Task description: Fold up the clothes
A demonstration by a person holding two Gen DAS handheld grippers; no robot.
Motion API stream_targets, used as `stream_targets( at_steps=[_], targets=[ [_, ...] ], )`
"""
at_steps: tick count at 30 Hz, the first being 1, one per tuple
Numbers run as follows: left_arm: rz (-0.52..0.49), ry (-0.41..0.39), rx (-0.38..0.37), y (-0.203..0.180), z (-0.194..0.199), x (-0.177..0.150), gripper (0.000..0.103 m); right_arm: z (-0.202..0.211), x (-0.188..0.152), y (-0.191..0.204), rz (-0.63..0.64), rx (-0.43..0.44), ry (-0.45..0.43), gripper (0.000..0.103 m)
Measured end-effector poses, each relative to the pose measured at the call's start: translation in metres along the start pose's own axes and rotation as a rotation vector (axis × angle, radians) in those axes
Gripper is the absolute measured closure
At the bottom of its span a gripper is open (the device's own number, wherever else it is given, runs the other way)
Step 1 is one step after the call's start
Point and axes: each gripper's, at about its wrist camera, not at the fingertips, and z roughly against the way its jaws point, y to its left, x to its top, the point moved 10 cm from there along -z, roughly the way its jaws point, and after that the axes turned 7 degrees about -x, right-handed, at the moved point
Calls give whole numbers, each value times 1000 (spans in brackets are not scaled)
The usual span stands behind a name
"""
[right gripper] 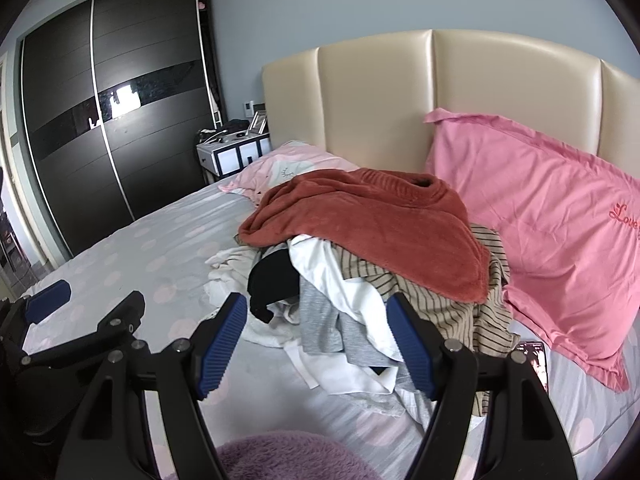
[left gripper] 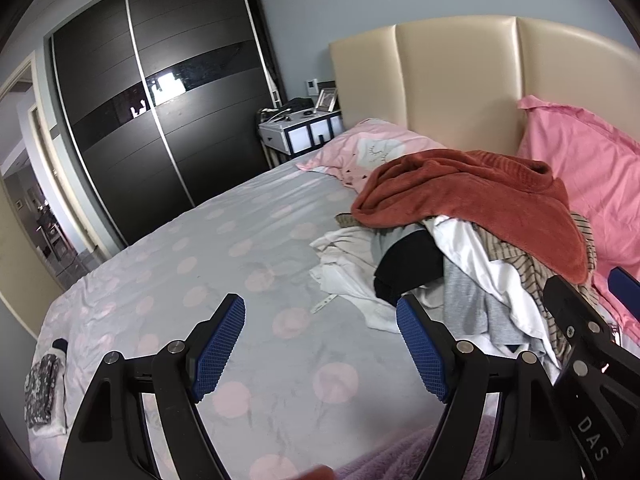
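A pile of unfolded clothes lies on the bed near the headboard. A rust-red fleece lies on top; under it are a striped garment, white cloth, a grey piece and a black piece. My left gripper is open and empty above the bare sheet, left of the pile. My right gripper is open and empty over the pile's near edge. Each gripper also shows in the other's view: the right one, the left one.
The bed has a grey sheet with pink dots. A pink pillow leans on the beige headboard; another pillow lies flat. A nightstand and dark wardrobe stand left. A phone lies by the pile. Purple fluffy fabric is nearest.
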Motion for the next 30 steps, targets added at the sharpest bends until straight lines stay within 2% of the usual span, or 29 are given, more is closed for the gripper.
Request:
stream_targets(
  at_steps=[5, 8, 13, 19, 22, 30],
  targets=[
    [-34, 28, 29, -7, -5, 1, 24, 2, -2, -15, -33, 18, 0, 32],
    [-37, 17, 14, -16, -4, 4, 24, 0, -3, -21, -37, -16, 5, 32],
    [-13, -1, -19, -18, 1, 1, 24, -5, -4, -28, -52, -58, 15, 43],
    [-5, 1, -42, -19, 1, 0, 24, -13, -9, -31, -74, -55, 40, 55],
    [2, -11, -34, -19, 2, 0, 24, -13, -11, -29, -79, -25, 38, 66],
    [31, -26, -22, -13, 0, 1, 24, -13, -13, -25, -65, -2, 32, 67]
  ],
)
